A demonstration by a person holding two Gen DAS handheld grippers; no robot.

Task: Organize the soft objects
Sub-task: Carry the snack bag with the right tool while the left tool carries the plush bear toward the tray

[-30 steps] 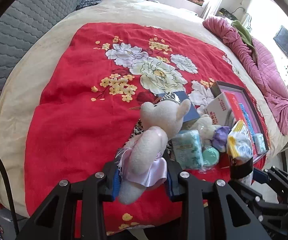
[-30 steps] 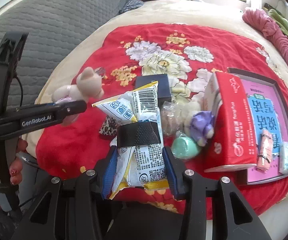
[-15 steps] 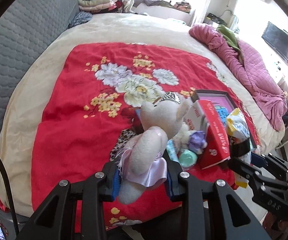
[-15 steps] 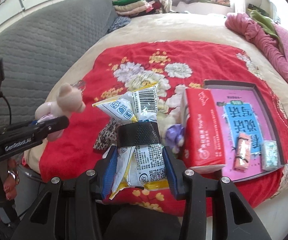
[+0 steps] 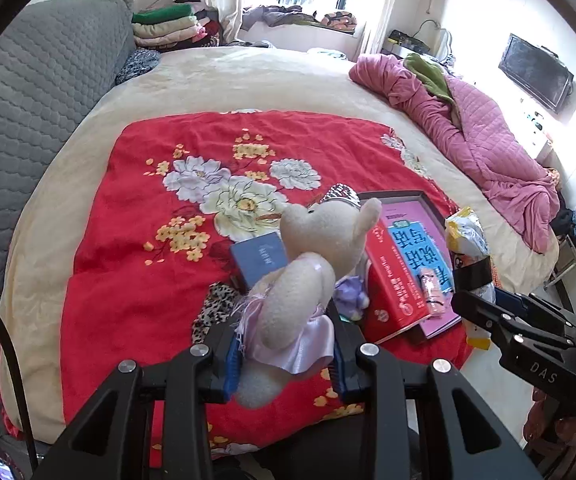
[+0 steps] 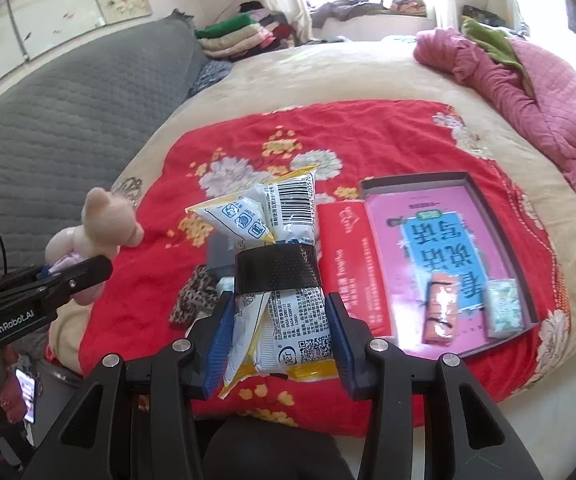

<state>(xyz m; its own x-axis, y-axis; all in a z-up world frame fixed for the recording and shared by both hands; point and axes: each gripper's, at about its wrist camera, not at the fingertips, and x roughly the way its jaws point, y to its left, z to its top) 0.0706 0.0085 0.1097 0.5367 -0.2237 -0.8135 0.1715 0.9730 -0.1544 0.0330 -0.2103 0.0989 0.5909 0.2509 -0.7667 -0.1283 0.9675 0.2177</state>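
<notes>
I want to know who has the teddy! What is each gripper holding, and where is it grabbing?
The left gripper holds the teddy bear by its skirted middle. The right gripper holds the bundle of snack packets by its lower end.

Plush toy (image 5: pixel 304 280): you hold a cream animal in a lilac satin skirt, head pointing away, lifted above the red floral blanket.
Snack packets (image 6: pixel 279 280): your white-and-yellow bundle, bound by a black band, barcode end up, also aloft.
Purple plush (image 5: pixel 350 294): small, lying beside the red box.
</notes>
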